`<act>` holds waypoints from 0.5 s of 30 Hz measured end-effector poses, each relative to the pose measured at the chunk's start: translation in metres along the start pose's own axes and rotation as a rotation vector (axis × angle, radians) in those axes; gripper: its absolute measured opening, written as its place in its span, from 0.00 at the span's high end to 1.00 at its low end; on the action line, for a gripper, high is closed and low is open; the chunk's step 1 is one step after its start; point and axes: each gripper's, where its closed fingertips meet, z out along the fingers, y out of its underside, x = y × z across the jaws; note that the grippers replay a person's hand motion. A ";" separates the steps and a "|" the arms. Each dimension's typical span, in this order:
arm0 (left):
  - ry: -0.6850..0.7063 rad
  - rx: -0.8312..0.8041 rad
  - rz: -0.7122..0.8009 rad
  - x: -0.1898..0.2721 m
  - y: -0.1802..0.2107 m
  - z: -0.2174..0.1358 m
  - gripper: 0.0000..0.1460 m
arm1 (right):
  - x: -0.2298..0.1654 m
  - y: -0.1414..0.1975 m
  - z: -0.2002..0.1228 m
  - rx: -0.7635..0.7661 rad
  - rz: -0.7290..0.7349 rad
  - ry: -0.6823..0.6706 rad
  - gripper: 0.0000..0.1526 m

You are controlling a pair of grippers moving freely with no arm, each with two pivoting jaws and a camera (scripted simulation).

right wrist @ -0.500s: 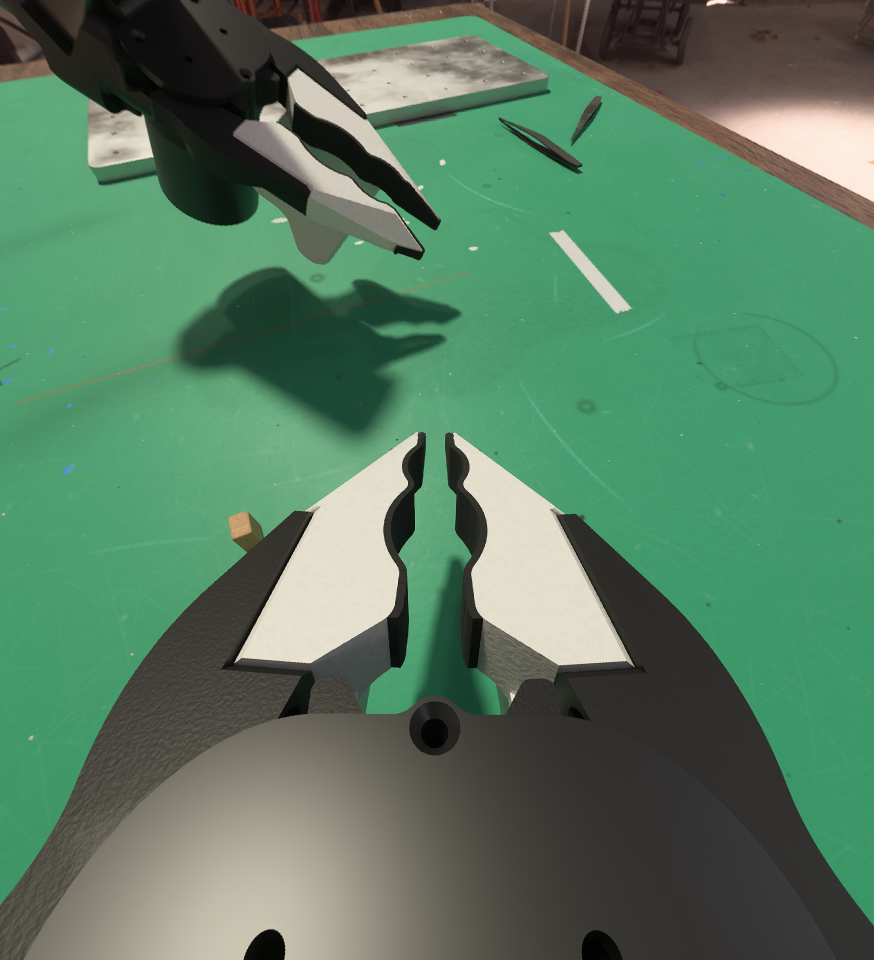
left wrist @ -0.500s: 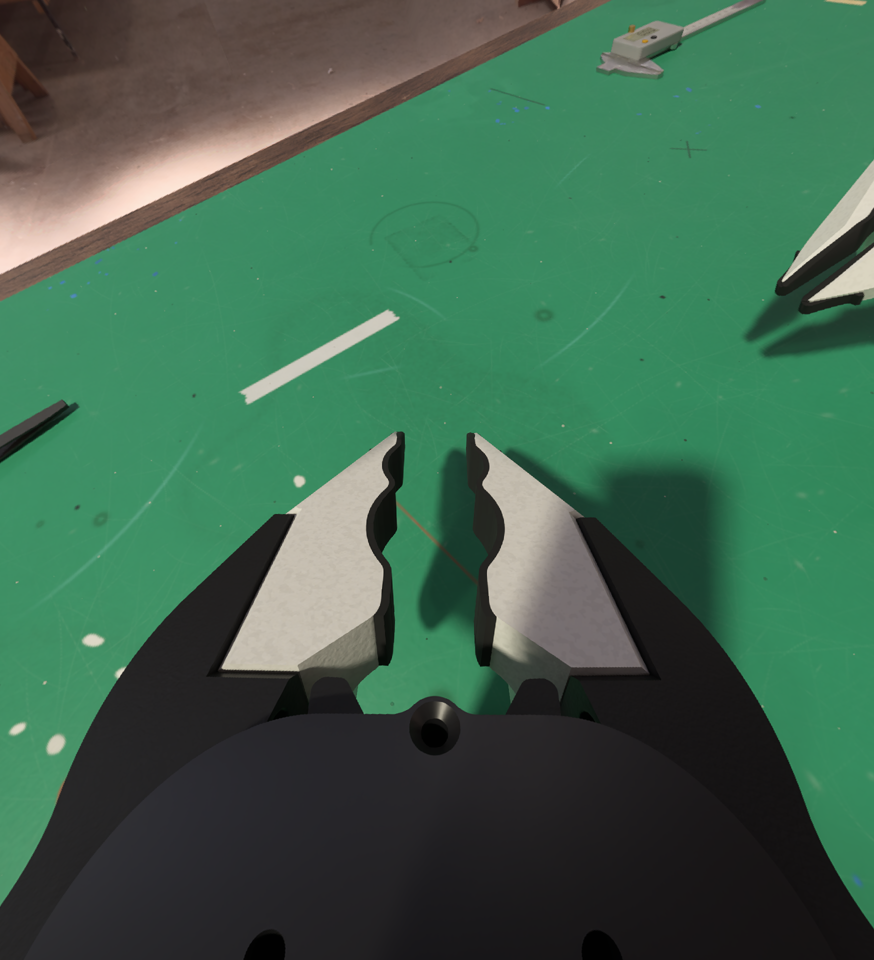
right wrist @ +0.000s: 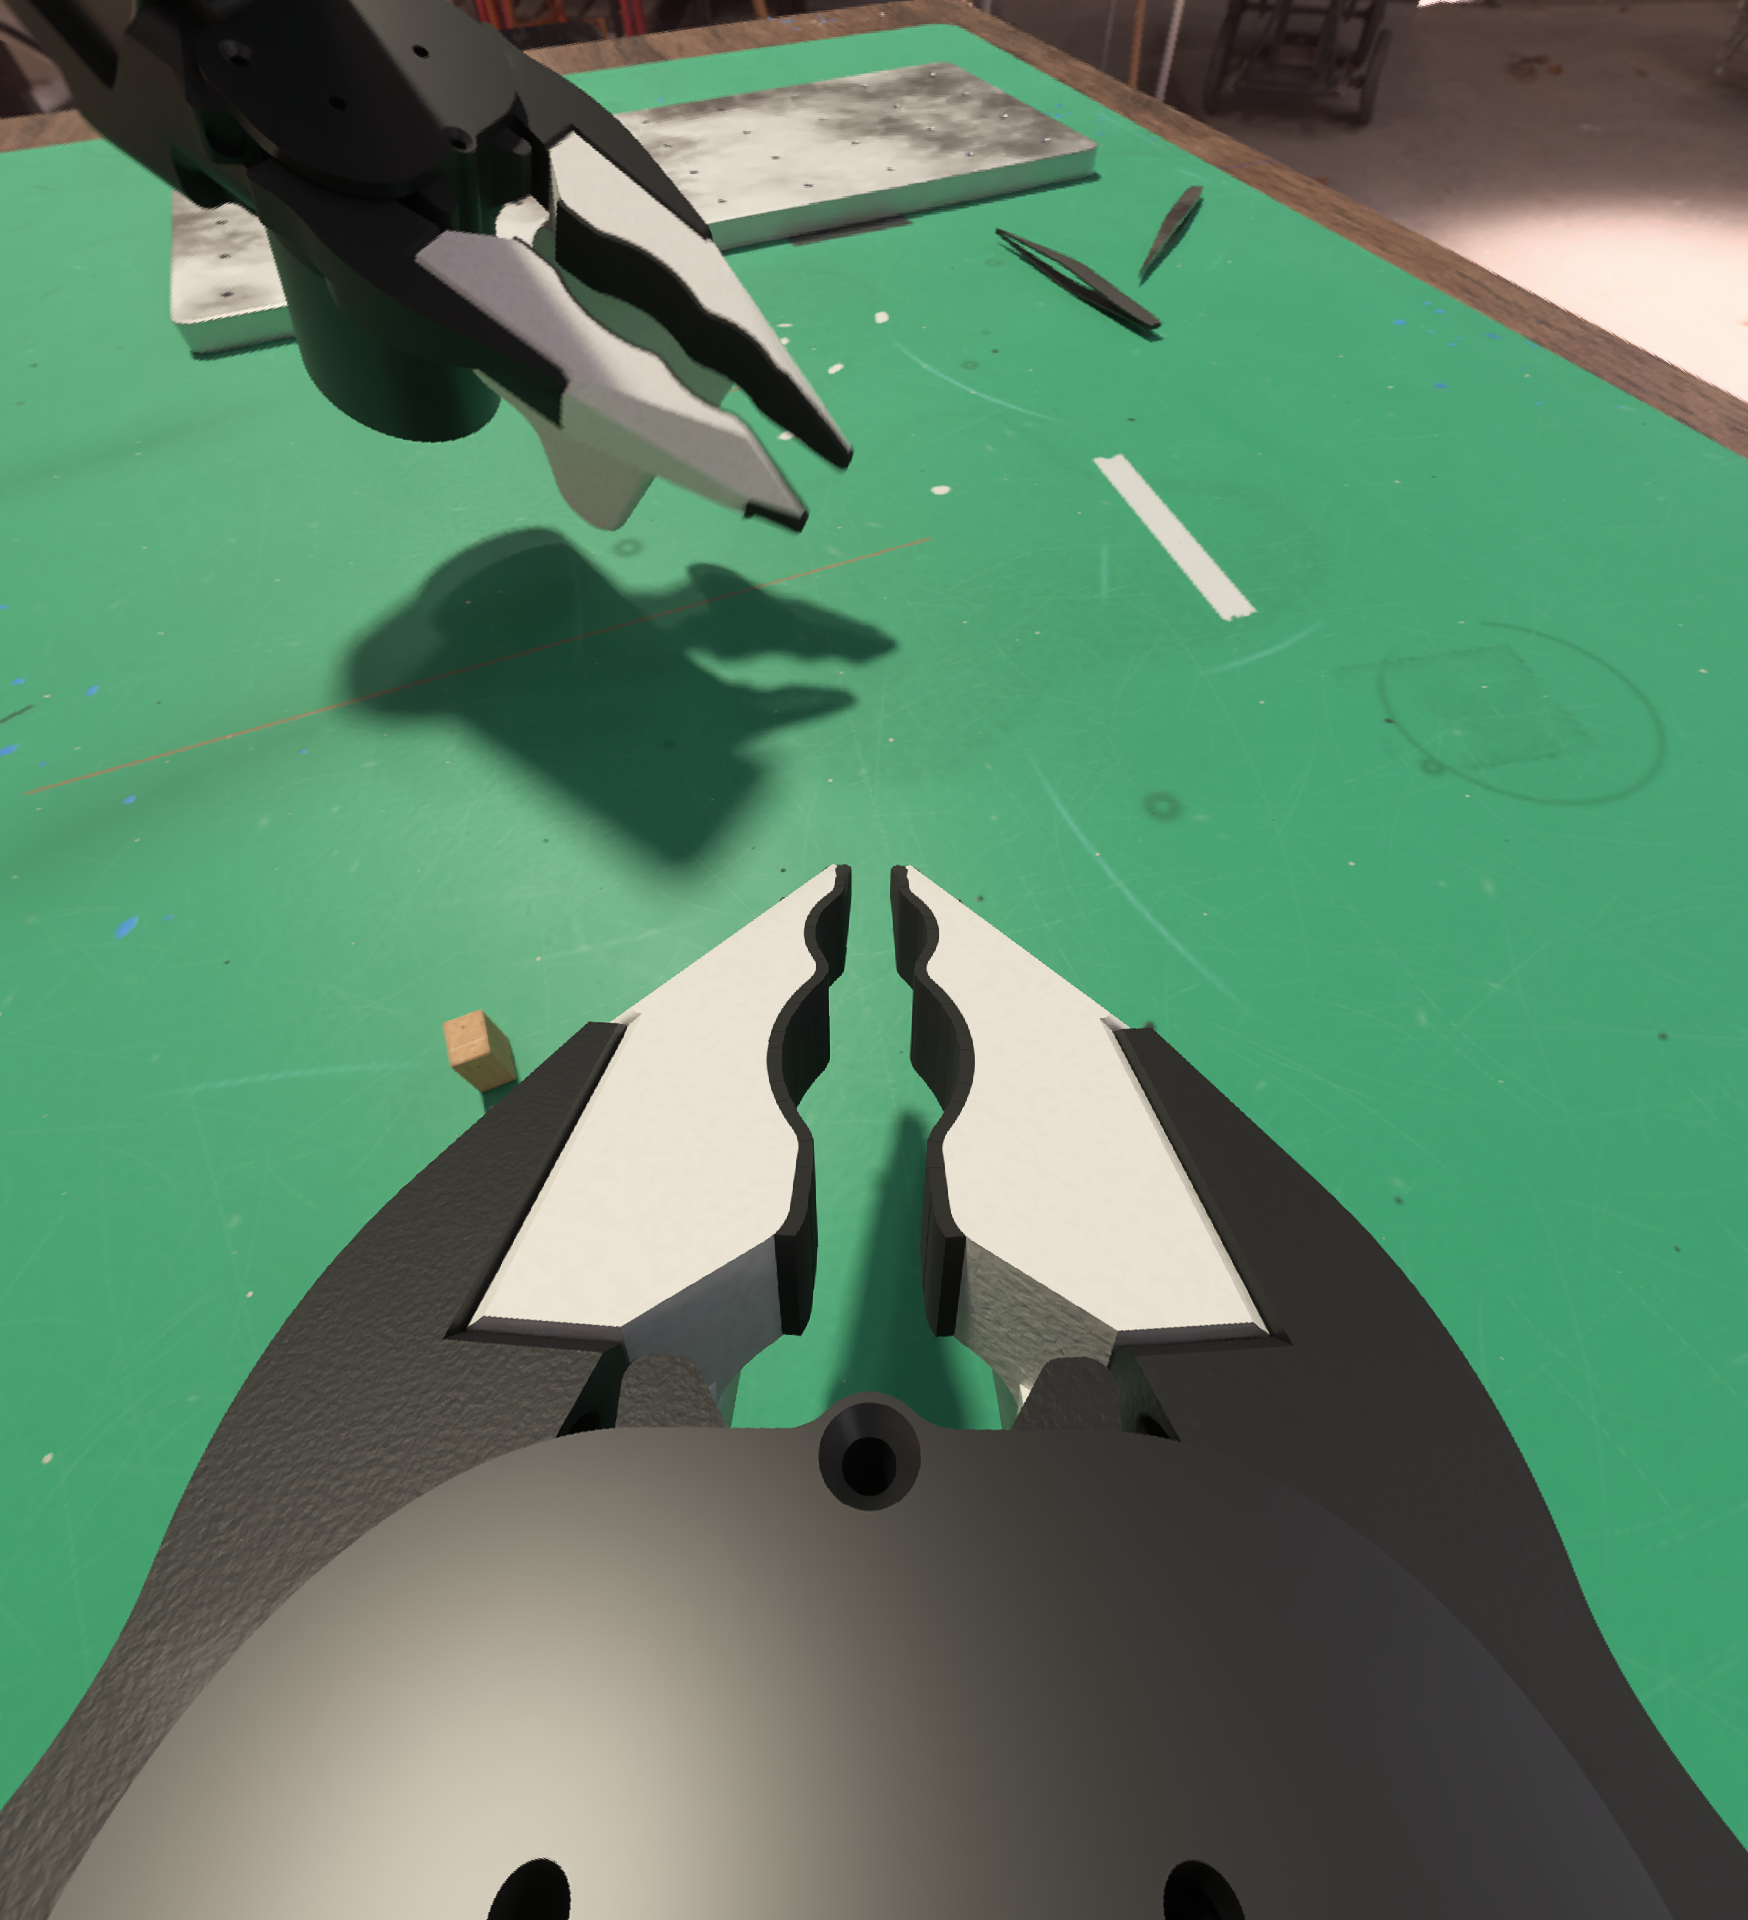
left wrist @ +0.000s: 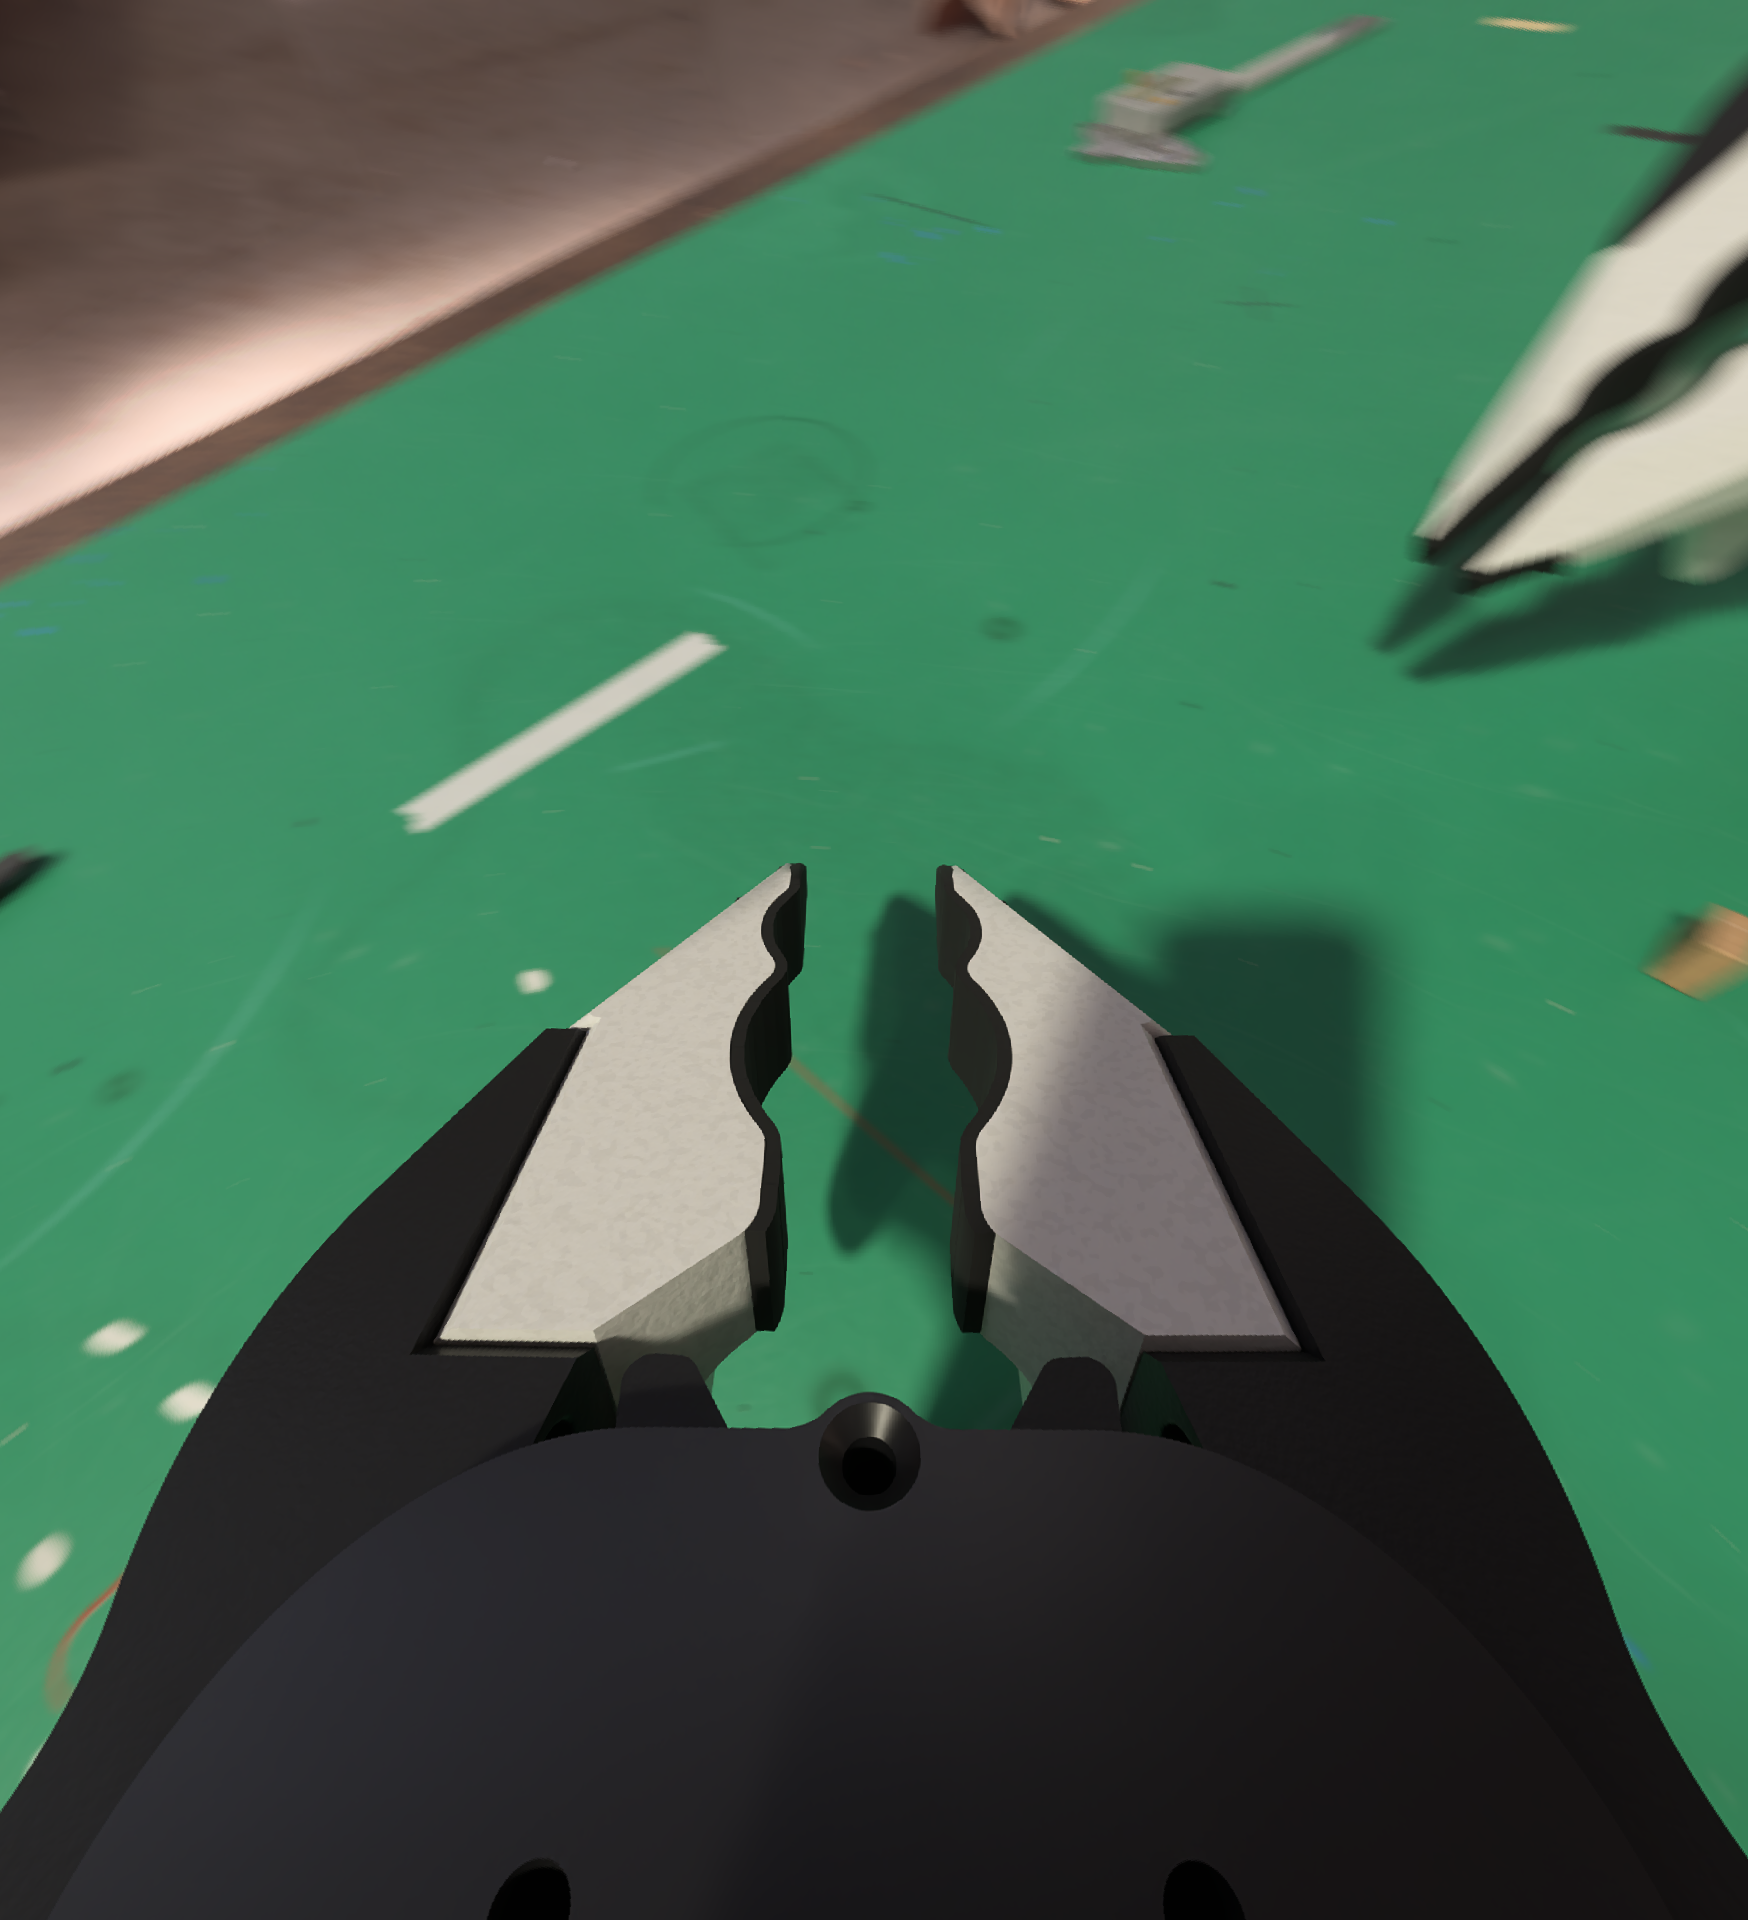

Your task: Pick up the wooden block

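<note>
Left gripper (left wrist: pixel 870 868) slightly apart, empty; block (left wrist: pixel 1709 951) well right. Risk: narrow gap knocks block aside.

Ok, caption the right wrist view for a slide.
Right gripper hovers empty over green mat, wooden block just left of it.

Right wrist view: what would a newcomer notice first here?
The left claw hangs above the green table at upper left, casting a dark shadow. A small wooden block sits on the table just left of the right claw. A grey metal plate lies at the far edge.
</note>
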 end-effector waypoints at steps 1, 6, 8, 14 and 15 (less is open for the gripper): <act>0.083 -0.013 0.009 0.014 0.001 -0.001 0.83 | -0.002 0.000 0.000 0.000 -0.001 -0.011 0.95; 0.400 -0.034 0.117 0.083 -0.004 -0.019 0.80 | -0.018 0.003 -0.009 -0.045 -0.080 -0.074 0.95; 0.509 -0.051 0.099 0.110 -0.007 -0.024 0.80 | -0.026 0.006 -0.018 -0.074 -0.136 -0.080 0.95; 0.609 -0.157 0.186 0.160 -0.002 -0.018 0.77 | -0.052 0.025 -0.035 -0.121 -0.177 -0.136 0.95; 0.618 -0.176 0.198 0.166 0.000 -0.016 0.77 | -0.055 0.028 -0.036 -0.130 -0.182 -0.145 0.95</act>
